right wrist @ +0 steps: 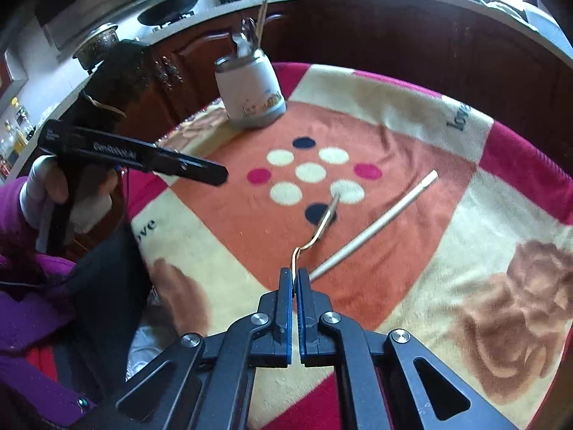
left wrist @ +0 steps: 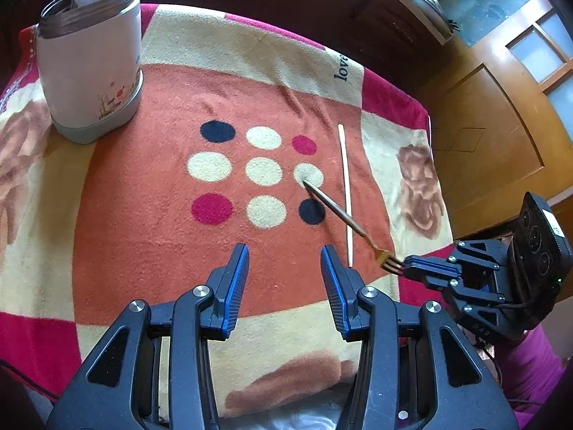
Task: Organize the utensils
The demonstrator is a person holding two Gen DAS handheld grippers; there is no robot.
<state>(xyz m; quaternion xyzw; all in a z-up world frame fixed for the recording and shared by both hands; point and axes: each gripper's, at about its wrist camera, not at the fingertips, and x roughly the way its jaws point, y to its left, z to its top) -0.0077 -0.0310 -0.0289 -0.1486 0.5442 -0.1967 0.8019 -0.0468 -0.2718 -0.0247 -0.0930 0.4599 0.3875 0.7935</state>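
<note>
A gold fork (left wrist: 343, 215) lies slanted over the patterned blanket, its tines held in my right gripper (left wrist: 408, 267), which is shut on the fork's head. In the right wrist view the fork (right wrist: 318, 229) runs forward from my shut right gripper (right wrist: 294, 276), its handle tip on a cream dot. A single pale chopstick (left wrist: 345, 193) lies beside the fork; it also shows in the right wrist view (right wrist: 376, 222). A white utensil jar (left wrist: 89, 68) with spoons inside stands at the far left; it also shows in the right wrist view (right wrist: 250, 89). My left gripper (left wrist: 284, 261) is open and empty above the blanket.
The blanket (left wrist: 143, 215) covers a small table with dotted pattern in the middle. A wooden door (left wrist: 501, 107) and dark cabinets (right wrist: 394, 36) lie beyond the table edge. The left gripper (right wrist: 143, 157) shows hand-held at the left in the right wrist view.
</note>
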